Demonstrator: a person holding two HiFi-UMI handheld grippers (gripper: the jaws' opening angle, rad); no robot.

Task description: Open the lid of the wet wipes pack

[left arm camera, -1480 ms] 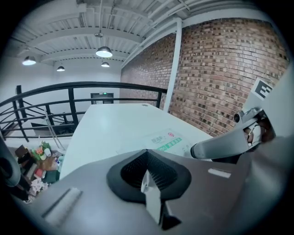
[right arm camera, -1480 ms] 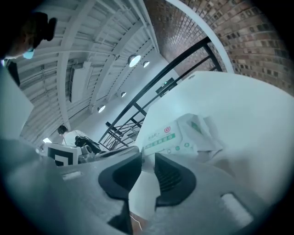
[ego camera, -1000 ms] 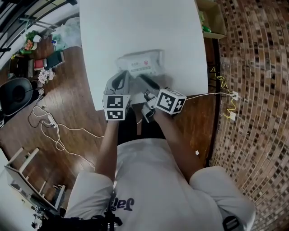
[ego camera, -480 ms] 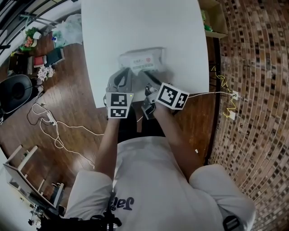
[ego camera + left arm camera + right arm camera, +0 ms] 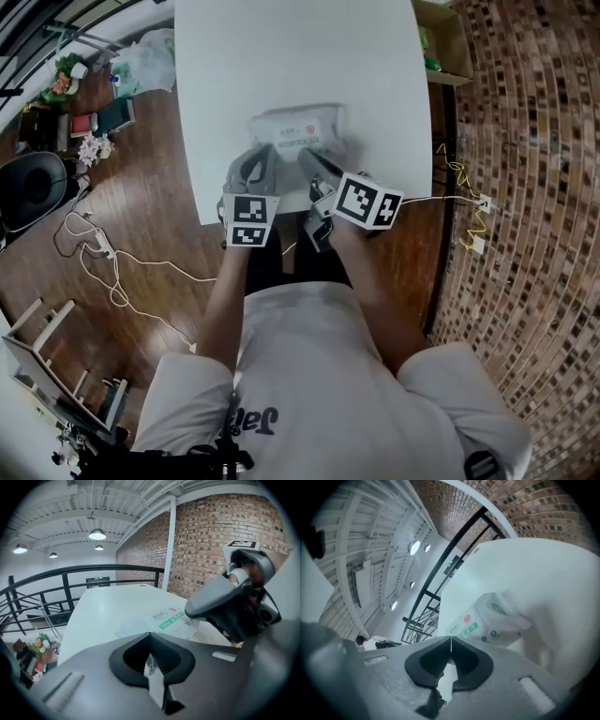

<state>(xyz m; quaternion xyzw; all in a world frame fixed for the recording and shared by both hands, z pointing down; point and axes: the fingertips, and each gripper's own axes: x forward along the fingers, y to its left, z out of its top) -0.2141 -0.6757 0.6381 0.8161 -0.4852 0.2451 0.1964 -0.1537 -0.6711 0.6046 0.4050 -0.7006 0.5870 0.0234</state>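
Note:
The wet wipes pack (image 5: 295,129) is white with a green label and lies flat near the front edge of the white table (image 5: 281,56). My left gripper (image 5: 260,152) is at the pack's near left edge. In the left gripper view its jaws (image 5: 150,639) are shut, with a crumpled white bit of the pack's film between the pads. My right gripper (image 5: 307,156) is at the near right edge. Its jaws (image 5: 451,641) have just been closing and now meet, with a thin white sliver of film pinched at the tips. The pack (image 5: 487,618) lies just beyond them.
The table's front edge (image 5: 281,217) is right under both grippers, and the person's arms reach over it. A cardboard box (image 5: 442,37) stands past the table's far right corner. White cables (image 5: 112,267) and a plastic bag (image 5: 145,61) lie on the wooden floor at the left.
The right gripper's jaws have gone from wide open to shut at the pack's near edge, and its marker cube has shifted slightly right. The left gripper has held its place.

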